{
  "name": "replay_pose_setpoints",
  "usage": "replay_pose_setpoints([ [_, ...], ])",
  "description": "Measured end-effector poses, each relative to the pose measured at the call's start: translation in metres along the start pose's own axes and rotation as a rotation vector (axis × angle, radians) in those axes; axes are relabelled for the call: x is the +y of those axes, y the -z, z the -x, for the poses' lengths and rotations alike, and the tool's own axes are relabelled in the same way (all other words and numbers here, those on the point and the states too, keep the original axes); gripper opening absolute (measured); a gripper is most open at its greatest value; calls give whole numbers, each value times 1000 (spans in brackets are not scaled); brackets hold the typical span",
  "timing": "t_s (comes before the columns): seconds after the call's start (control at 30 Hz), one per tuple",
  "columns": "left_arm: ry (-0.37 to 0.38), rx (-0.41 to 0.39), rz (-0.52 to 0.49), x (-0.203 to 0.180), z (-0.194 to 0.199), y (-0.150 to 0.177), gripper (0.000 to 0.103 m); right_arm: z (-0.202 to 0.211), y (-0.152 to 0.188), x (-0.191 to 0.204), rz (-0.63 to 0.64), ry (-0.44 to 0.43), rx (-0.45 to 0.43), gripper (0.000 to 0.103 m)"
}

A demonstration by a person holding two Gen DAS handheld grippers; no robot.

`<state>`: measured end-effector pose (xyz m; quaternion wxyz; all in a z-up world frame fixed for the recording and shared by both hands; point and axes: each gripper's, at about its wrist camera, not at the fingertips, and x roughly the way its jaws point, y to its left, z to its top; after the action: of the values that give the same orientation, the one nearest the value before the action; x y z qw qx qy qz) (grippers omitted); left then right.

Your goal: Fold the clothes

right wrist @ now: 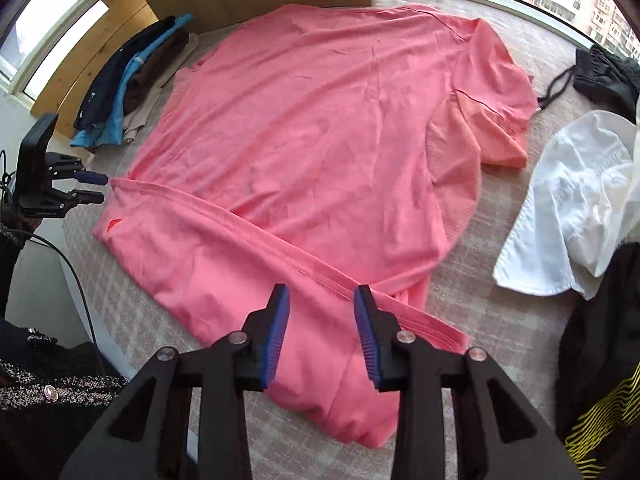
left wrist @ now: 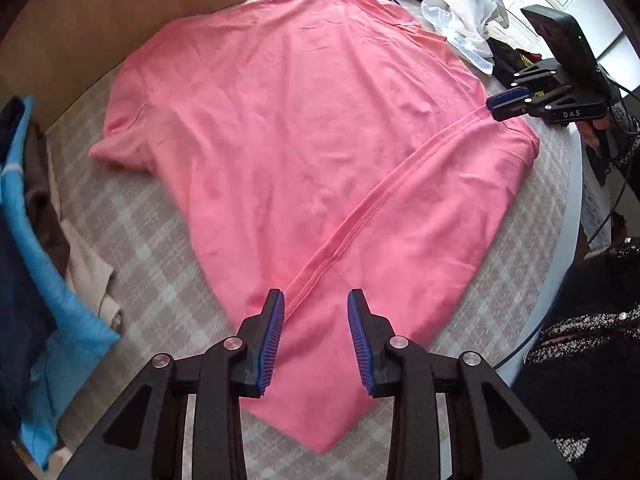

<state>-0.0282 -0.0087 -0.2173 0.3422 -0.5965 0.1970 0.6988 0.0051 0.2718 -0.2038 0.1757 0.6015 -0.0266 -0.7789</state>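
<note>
Pink shirt [left wrist: 280,128] flat, hem seemingly folded up.

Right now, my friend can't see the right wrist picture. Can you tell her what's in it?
A big pink cotton T-shirt lies spread on a pale checked table, its bottom edge folded up in a band. The open right gripper hovers over that fold. The left gripper sits open at the far left, and a crumpled white shirt lies on the right.

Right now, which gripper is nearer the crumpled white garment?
Right. The right gripper hovers open over the pink T-shirt's folded hem, beside the crumpled white garment; the left gripper is open at the hem's opposite end, farther away.
</note>
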Motion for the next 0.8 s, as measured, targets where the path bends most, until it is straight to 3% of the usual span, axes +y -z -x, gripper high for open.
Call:
replay_pose_setpoints([
  [0.07, -12, 8, 46, 17, 3, 15, 31, 6, 11, -25, -71, 39, 4, 42],
  [0.17, -19, 12, 59, 29, -2, 18, 31, 9, 19, -50, -138, 24, 16, 42],
  [0.23, -24, 15, 68, 38, -5, 20, 31, 8, 20, -59, -156, 13, 19, 42],
  [0.33, -31, 19, 81, 50, -9, 23, 42, 6, 21, -66, -170, -10, 26, 42],
  [0.47, -40, 24, 99, 67, -15, 27, 43, 3, 27, -72, -176, -6, 50, 42],
  [0.53, -30, 29, 110, 71, -18, 26, 37, 2, 30, -76, -177, -3, 53, 42],
  [0.57, -26, 30, 100, 70, -18, 26, 24, 2, 31, -78, -179, -2, 54, 42],
  [0.6, -19, 31, 90, 69, -19, 26, 0, 2, 32, -80, -180, -2, 57, 42],
  [0.8, -15, 43, 51, 63, -21, 26, 1, -3, 31, -91, -177, -32, 56, 44],
])
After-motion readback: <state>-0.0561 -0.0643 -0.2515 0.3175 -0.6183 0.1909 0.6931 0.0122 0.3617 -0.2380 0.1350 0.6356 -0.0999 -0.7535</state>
